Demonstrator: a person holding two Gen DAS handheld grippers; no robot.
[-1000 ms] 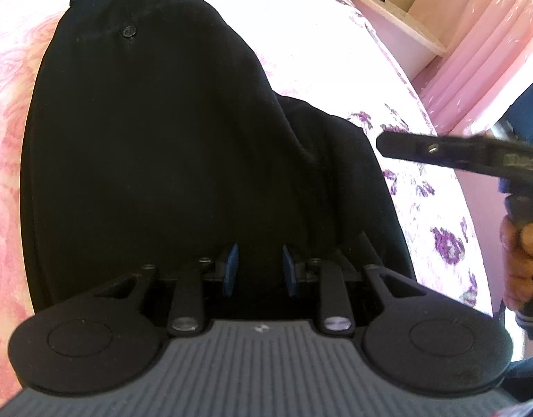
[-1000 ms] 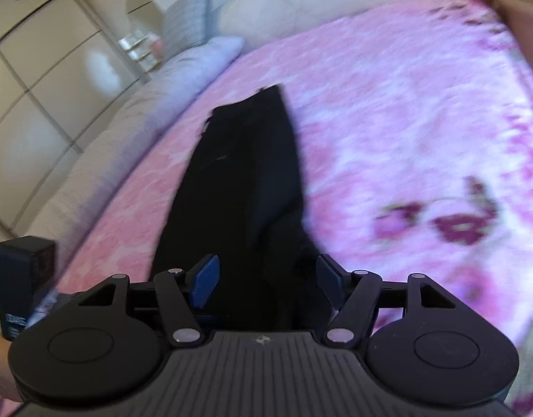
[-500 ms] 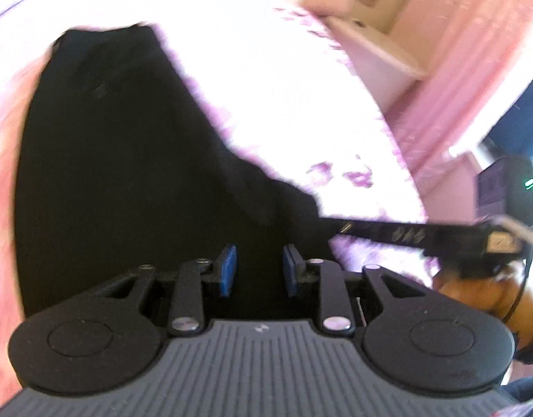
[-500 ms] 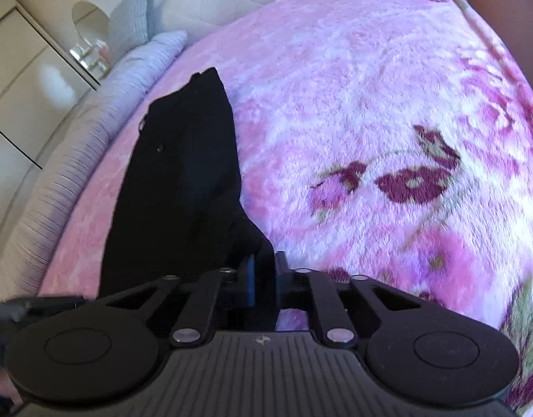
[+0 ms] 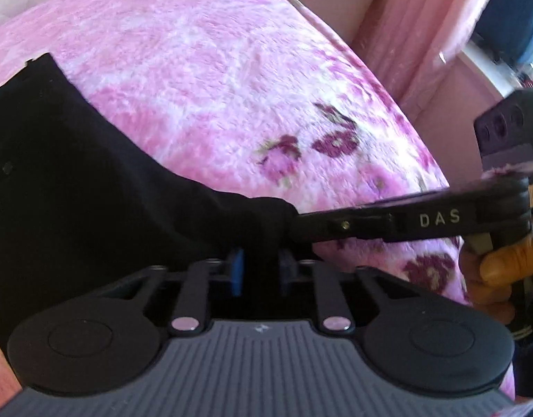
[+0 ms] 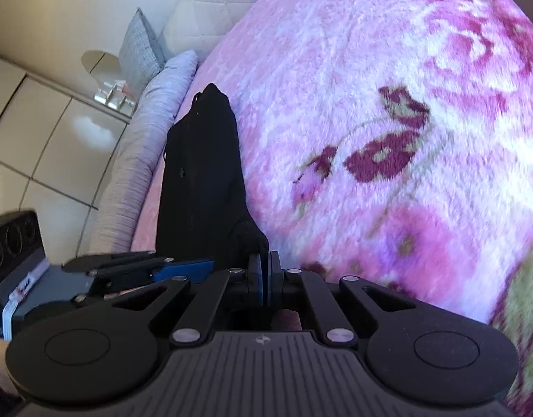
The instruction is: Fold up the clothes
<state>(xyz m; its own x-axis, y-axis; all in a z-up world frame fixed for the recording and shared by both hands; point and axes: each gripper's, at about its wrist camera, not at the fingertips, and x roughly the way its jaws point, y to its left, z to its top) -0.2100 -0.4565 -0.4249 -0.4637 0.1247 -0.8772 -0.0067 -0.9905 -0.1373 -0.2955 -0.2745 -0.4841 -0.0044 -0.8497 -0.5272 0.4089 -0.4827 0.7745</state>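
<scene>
Black trousers (image 5: pixel 75 173) lie flat on a pink floral blanket (image 5: pixel 231 87), reaching away towards the pillows in the right wrist view (image 6: pixel 200 173). My right gripper (image 6: pixel 265 260) is shut on a bunched near corner of the trousers. In the left wrist view it comes in from the right (image 5: pixel 297 222) and meets that corner. My left gripper (image 5: pixel 261 264) sits just beside it on the near hem. Its jaws are closing, and the blue pads still stand apart with black cloth between them. From the right wrist view the left gripper (image 6: pixel 203 269) lies low against the hem.
A hand (image 5: pixel 499 264) holds the right gripper's handle by the bed's right edge. Pink curtains (image 5: pixel 422 17) hang beyond that edge. A lavender bolster (image 6: pixel 138 160) and a grey pillow (image 6: pixel 141 52) line the far left side, with white cupboard doors (image 6: pixel 40 121) behind.
My right gripper sank to the bed and went from wide open to shut on the trouser corner. My left gripper slid right along the hem towards it, its pads drawing slightly closer.
</scene>
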